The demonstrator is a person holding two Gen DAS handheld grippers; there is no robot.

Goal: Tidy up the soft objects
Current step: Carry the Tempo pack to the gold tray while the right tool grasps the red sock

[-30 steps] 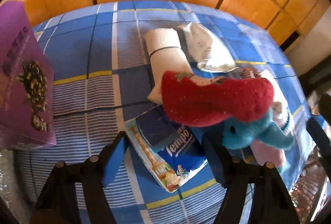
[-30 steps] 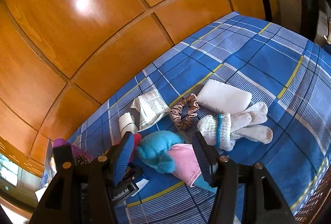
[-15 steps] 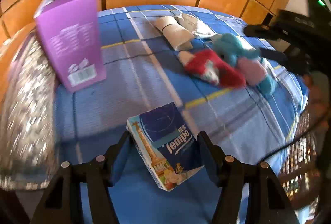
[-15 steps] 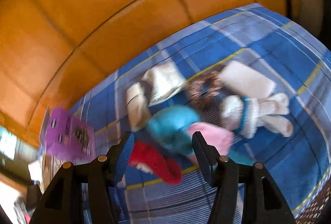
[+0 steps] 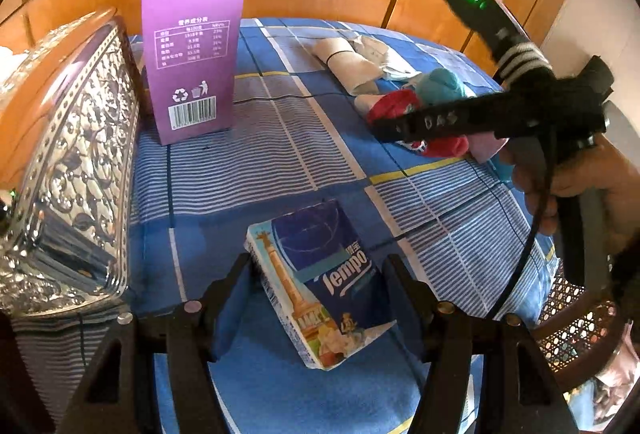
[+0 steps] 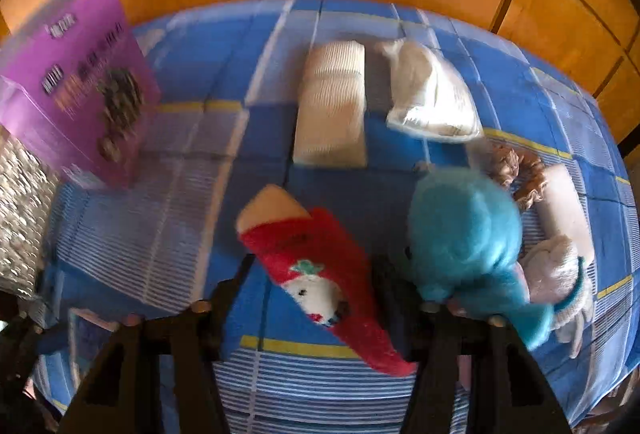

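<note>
A blue Tempo tissue pack (image 5: 320, 286) sits between the fingers of my left gripper (image 5: 318, 298), which is shut on it just above the blue checked cloth (image 5: 260, 161). A red sock with a white face (image 6: 320, 274) lies on the cloth between the fingers of my right gripper (image 6: 312, 282). Those jaws are closing, with a strip of cloth still showing beside the left finger. The left wrist view shows the right gripper (image 5: 384, 129) from the side, held by a hand (image 5: 568, 185) over the sock (image 5: 396, 105).
A purple carton (image 5: 192, 65) stands at the back left beside an embossed silver container (image 5: 68, 161). Right of the sock lie a teal plush (image 6: 464, 234), a brown scrunchie (image 6: 520, 173) and white socks (image 6: 560, 266). Behind it lie a beige roll (image 6: 332, 101) and a white bag (image 6: 432, 93).
My left gripper carried the tissue pack away from the pile toward the carton and silver container. My right gripper rolled, dropped over the red sock, and its jaws narrowed.
</note>
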